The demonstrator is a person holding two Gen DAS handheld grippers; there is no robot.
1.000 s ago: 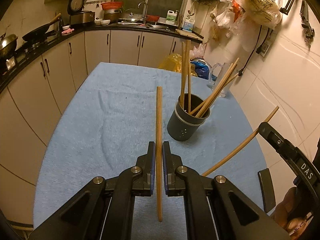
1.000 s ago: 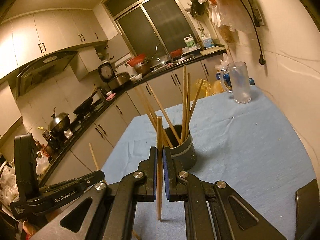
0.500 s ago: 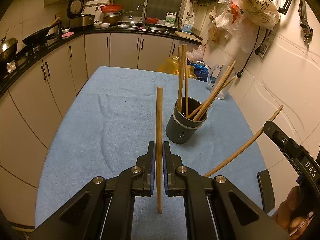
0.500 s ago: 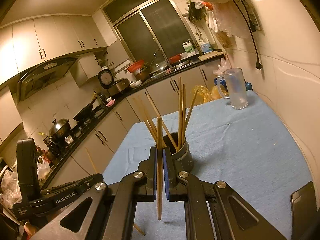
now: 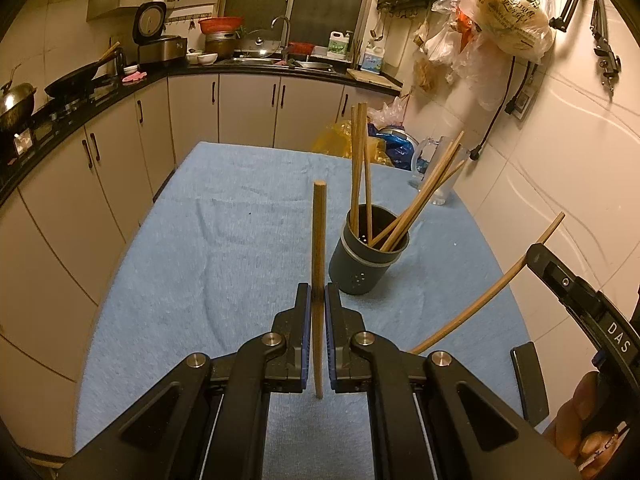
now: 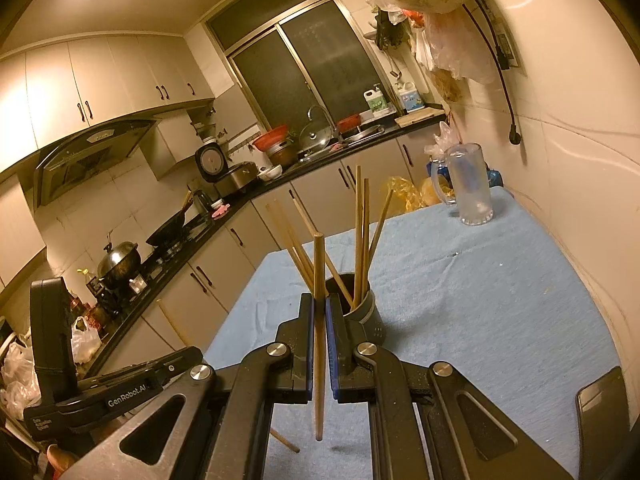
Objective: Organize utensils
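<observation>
The left gripper [image 5: 318,312] is clamped on a single wooden chopstick [image 5: 318,264], its blue-edged jaws pressed against the shaft on either side. The stick stands roughly upright between them, its blunt top above the jaws and its lower end hanging free below. The right gripper [image 6: 319,316] likewise pinches one chopstick of its own [image 6: 319,280], also upright, with the tip dangling over the cloth.

Just ahead and to the right of the left gripper stands the dark round holder [image 5: 368,264], on the blue cloth [image 5: 224,248] that covers the table. From the right wrist view the holder sits directly behind the jaws, partly masked by them. Seven chopsticks seem to stand in the holder, though they overlap and the count is uncertain: two or three lean upright, the others slant to one side.

So two sticks are held, one per gripper. One clear glass mug [image 6: 468,188] stands near the far corner of the table, by the wall.

The right gripper's stick shows in the left view as a long slanted rod, its lower end hidden behind the left gripper's body. A fingertip shows at the lower right edge, cut off
</observation>
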